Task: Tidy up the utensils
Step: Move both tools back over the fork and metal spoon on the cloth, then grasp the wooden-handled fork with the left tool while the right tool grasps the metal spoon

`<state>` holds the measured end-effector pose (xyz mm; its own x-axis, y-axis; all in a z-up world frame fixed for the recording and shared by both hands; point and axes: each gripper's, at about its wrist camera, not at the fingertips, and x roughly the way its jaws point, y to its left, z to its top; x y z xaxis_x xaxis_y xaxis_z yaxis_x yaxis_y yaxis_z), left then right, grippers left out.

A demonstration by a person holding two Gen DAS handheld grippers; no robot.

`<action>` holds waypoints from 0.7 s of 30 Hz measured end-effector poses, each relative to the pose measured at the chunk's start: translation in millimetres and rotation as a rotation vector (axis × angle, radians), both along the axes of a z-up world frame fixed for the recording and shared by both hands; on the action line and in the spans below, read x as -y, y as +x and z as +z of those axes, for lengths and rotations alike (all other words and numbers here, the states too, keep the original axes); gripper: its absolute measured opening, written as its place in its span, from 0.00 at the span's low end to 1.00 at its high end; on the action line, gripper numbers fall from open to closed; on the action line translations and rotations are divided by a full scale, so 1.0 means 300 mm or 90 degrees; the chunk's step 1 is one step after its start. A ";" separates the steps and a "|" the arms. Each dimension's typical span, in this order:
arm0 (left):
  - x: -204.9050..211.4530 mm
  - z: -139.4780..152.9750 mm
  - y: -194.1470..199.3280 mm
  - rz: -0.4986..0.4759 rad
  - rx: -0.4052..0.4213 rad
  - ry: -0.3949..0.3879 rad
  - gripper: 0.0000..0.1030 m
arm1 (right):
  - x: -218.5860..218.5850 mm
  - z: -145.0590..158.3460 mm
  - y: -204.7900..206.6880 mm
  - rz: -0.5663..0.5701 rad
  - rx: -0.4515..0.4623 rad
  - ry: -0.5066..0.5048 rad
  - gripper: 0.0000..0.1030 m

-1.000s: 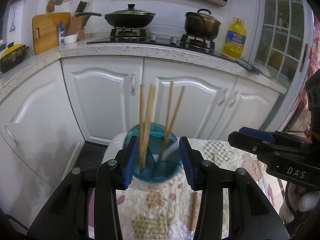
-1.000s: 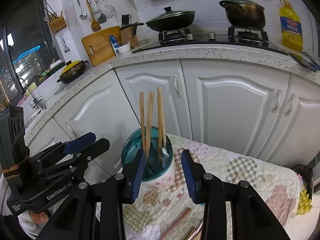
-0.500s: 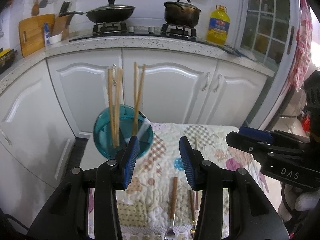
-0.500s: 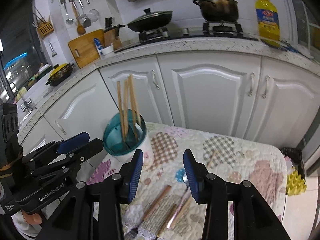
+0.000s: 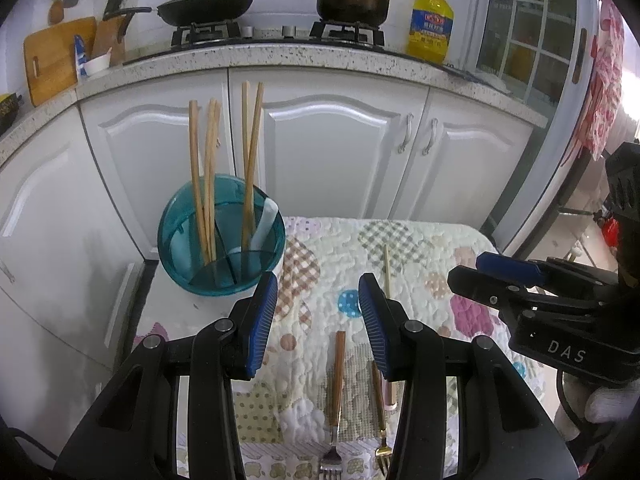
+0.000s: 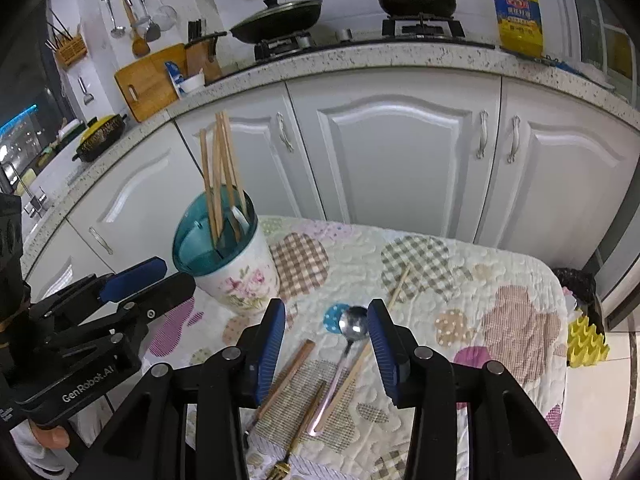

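Note:
A floral utensil holder with a teal rim (image 6: 236,276) stands at the quilted table's far left; it also shows in the left wrist view (image 5: 220,240). Several wooden chopsticks (image 5: 208,168) and a white spoon (image 5: 266,220) stand in it. On the quilt lie a metal spoon (image 6: 352,326), a wooden-handled fork (image 5: 338,380), a gold fork (image 5: 380,404) and a single chopstick (image 6: 400,284). My left gripper (image 5: 318,320) is open and empty above the forks. My right gripper (image 6: 326,340) is open and empty above the spoon.
The table carries a patchwork quilt (image 6: 500,312). White kitchen cabinets (image 6: 400,152) stand close behind it, with a counter, stove, pans and a yellow oil bottle (image 6: 518,8) above. A yellow object (image 6: 586,344) lies on the floor at the right.
Both grippers have pulled back from the holder and swung right. The holder now sits to the left, and the utensils lying on the quilt have come into view.

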<state>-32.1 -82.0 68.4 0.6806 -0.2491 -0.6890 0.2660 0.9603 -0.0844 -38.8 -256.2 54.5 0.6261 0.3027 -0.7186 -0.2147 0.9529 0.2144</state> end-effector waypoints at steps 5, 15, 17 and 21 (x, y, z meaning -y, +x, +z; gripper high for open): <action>0.005 -0.032 0.009 -0.003 -0.014 0.004 0.40 | 0.010 -0.032 0.011 -0.004 -0.017 0.002 0.40; -0.053 -0.129 0.030 -0.004 -0.061 -0.004 0.40 | 0.055 -0.168 0.049 -0.020 -0.078 0.003 0.41; -0.076 -0.167 0.036 -0.003 -0.084 -0.009 0.40 | 0.066 -0.210 0.063 -0.026 -0.099 0.005 0.41; -0.084 -0.238 0.050 -0.017 -0.130 -0.020 0.40 | 0.069 -0.310 0.105 -0.023 -0.143 0.016 0.41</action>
